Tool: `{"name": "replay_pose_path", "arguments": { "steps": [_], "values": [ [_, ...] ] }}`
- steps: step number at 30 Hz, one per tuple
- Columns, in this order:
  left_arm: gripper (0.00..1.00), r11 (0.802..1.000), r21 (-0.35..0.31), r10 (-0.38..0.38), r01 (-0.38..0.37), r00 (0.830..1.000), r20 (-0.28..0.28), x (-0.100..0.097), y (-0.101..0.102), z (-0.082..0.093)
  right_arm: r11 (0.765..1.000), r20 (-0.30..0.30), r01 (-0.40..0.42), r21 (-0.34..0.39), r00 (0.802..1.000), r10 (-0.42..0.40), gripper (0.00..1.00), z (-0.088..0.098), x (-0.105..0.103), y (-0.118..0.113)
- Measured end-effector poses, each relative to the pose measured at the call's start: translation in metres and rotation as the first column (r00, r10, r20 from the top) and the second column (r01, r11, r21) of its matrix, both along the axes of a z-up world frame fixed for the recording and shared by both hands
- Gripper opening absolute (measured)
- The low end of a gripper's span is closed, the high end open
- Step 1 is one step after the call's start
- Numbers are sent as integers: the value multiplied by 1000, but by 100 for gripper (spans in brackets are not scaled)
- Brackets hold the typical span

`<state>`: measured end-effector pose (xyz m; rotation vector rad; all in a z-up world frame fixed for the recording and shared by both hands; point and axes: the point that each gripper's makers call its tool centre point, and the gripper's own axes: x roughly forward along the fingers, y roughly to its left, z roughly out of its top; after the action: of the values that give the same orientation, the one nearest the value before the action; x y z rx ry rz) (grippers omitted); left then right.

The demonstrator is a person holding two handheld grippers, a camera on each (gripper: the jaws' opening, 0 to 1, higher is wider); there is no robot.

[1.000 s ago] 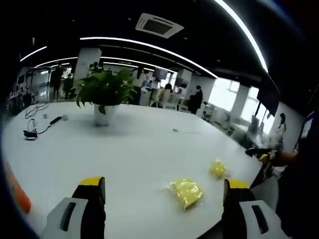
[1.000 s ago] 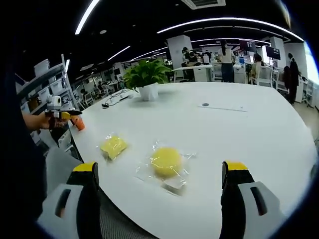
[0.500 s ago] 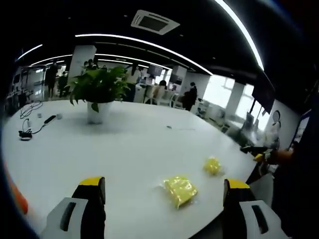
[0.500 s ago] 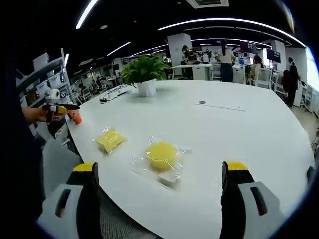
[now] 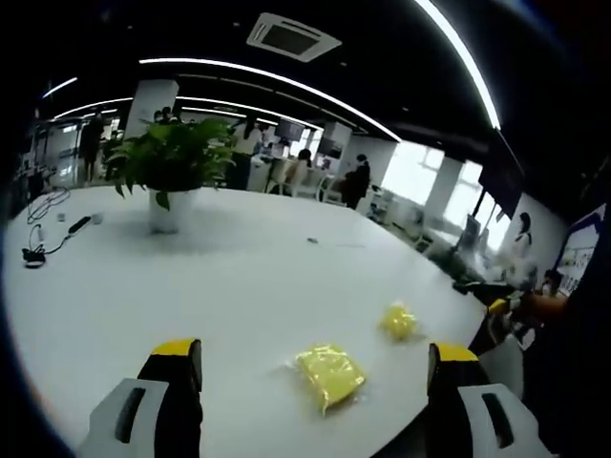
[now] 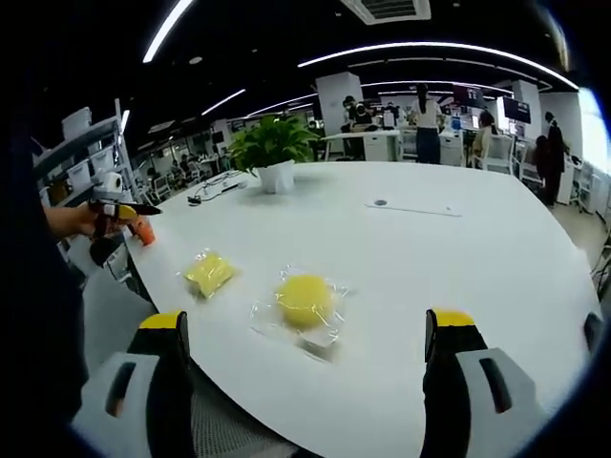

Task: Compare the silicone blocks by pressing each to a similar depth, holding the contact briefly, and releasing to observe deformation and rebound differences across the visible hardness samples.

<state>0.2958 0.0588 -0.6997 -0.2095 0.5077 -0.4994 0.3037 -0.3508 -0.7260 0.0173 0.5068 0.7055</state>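
Both grippers hang above the white round table (image 6: pixel 458 248) with jaws spread wide and empty. Ahead of the right gripper (image 6: pixel 305 367), between its jaws, lies a round yellow silicone block in clear wrap (image 6: pixel 304 300); a squarish yellow silicone block in clear wrap (image 5: pixel 328 372), set cornerwise, lies between the left gripper (image 5: pixel 310 367) jaws.

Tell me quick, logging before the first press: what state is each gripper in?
Left gripper: open, holding nothing, above the table.
Right gripper: open, holding nothing.
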Motion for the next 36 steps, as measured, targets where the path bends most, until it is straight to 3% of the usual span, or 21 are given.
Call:
{"name": "replay_pose_path", "arguments": {
  "steps": [3, 7, 9, 15, 23, 25, 34, 36],
  "values": [
    [100, 1000, -24, -11, 11, 1000, -2, 9, -16, -2, 999, -19, 3, 48, 1000, -2, 96, 4, -3, 2],
    [99, 998, -55, -31, 30, 999, -12, 25, -39, -7, 999, -17, 12, 30, 1000, -11, 96, 5, -1, -2],
    [97, 995, -97, 21, -22, 1000, -10, 40, -48, -11, 999, -11, 18, 29, 1000, -18, 96, 7, 0, -4],
    [100, 992, -126, -36, 29, 998, -51, 65, -91, -38, 999, -12, 31, 32, 999, -30, 96, 1, 1, -7],
    [100, 984, -147, -116, 103, 990, -78, 85, -136, -48, 998, -15, 49, 32, 999, -48, 96, -3, -6, -10],
    [99, 973, -205, -132, 104, 983, -128, 90, -150, -55, 998, -22, 46, 30, 999, -45, 96, -4, -10, -10],
    [94, 973, -190, -176, 135, 960, -220, 107, -181, -88, 998, -15, 60, 31, 998, -60, 96, -3, -9, -9],
    [94, 966, -225, -185, 131, 952, -243, 111, -190, -91, 997, -15, 66, 39, 998, -66, 96, -4, -9, -8]
  ]
}}
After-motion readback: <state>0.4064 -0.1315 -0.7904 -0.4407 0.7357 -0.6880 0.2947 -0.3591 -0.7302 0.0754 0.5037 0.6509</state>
